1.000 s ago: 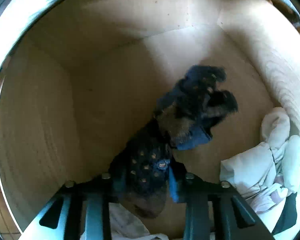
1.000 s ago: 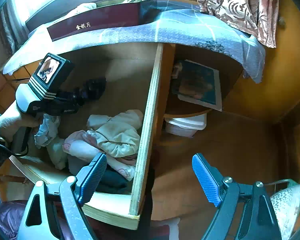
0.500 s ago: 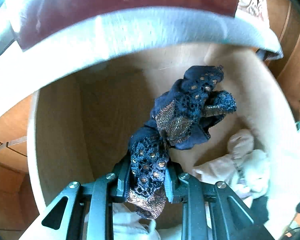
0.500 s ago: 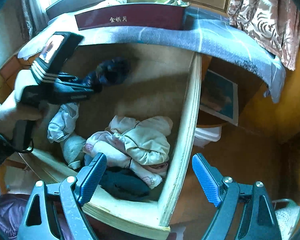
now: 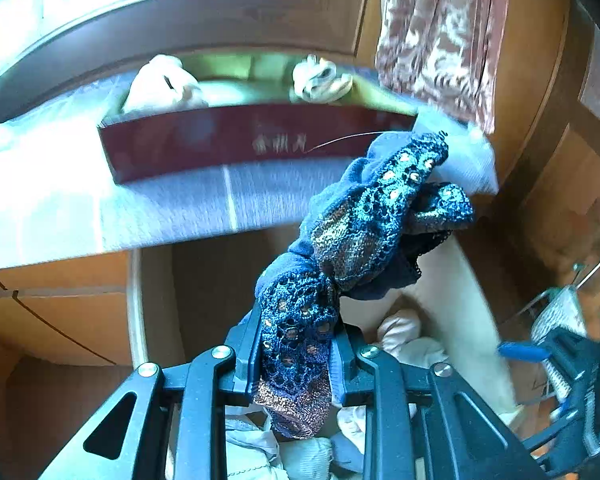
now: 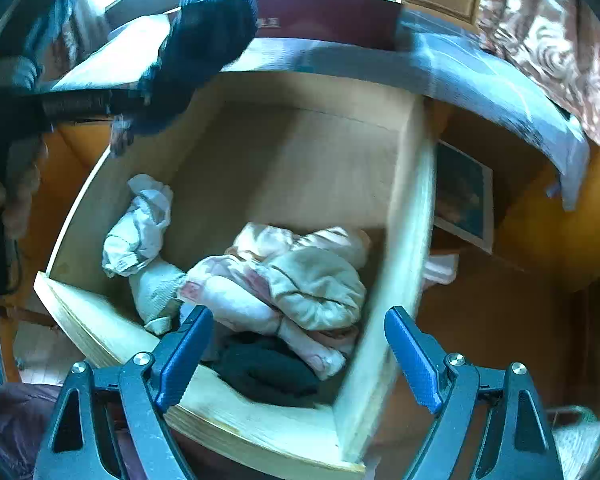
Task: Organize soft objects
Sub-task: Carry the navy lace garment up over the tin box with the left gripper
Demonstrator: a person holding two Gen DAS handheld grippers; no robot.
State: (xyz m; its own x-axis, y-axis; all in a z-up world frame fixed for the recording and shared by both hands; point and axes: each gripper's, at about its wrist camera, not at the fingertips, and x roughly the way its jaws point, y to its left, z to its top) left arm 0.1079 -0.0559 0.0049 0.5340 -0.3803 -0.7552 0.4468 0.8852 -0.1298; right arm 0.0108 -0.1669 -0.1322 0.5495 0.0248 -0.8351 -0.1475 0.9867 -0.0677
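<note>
Dark blue lace garment (image 5: 352, 248): clamped in the left tool (image 5: 296, 356), held in the air above the open wooden drawer (image 6: 404, 240), bunched end toward the maroon box (image 5: 220, 144). Drawer contents: pale pink and cream clothes (image 6: 292, 276), white bundle (image 6: 140, 224), black item (image 6: 268, 368). Right tool (image 6: 296, 356): jaws wide apart, empty, above the drawer's near corner.

One drawer (image 6: 404, 216), two grippers (image 6: 296, 354)

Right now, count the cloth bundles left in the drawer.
3: a white bundle at the left wall, a pink-cream pile in the middle, a dark garment at the front. More may be buried.
</note>
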